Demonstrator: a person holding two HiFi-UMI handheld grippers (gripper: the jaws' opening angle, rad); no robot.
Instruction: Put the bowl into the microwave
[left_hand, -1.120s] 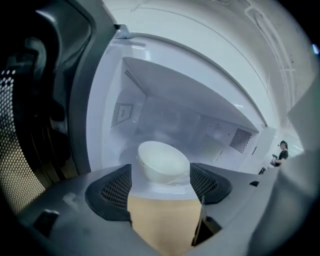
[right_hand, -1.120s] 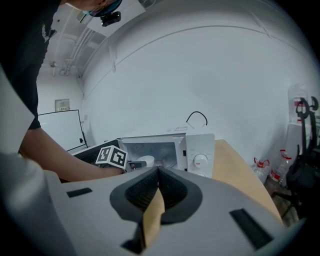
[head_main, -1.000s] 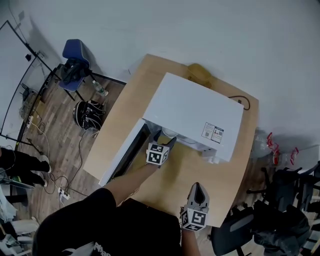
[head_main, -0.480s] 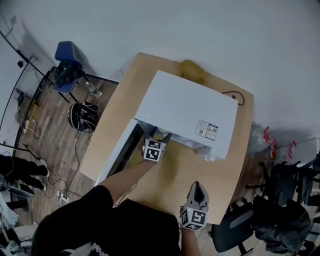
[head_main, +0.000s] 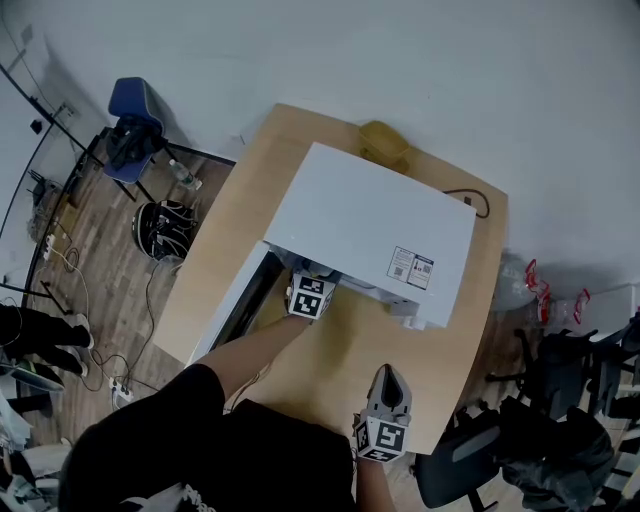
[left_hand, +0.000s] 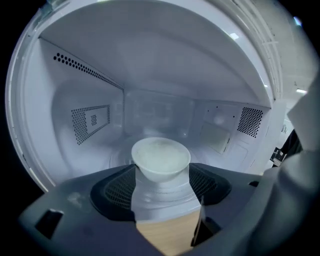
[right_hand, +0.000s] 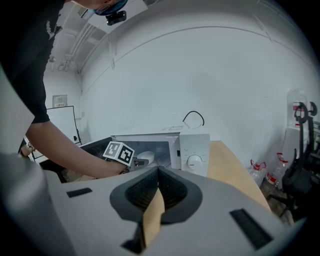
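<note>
A white bowl (left_hand: 161, 156) sits between the tips of my left gripper (left_hand: 162, 172), inside the white microwave's cavity (left_hand: 90, 120) just above the glass turntable. The jaws stand apart by the bowl's width and press its sides. In the head view the left gripper (head_main: 312, 295) reaches into the open microwave (head_main: 370, 225), and only its marker cube shows. The door (head_main: 230, 310) hangs open to the left. My right gripper (head_main: 386, 372) hovers near the table's front edge, shut and holding nothing. The right gripper view also shows the bowl (right_hand: 146, 158) inside the microwave (right_hand: 195, 150).
The wooden table (head_main: 240, 200) carries the microwave and a yellowish object (head_main: 383, 140) behind it. A black cable (head_main: 478, 200) trails off the back right. A blue chair (head_main: 135, 110) stands at far left and a black office chair (head_main: 480, 460) at lower right.
My left gripper has pushed deeper into the microwave with the bowl, so its fingers are now hidden under the top. The right gripper has stayed near the front edge.
</note>
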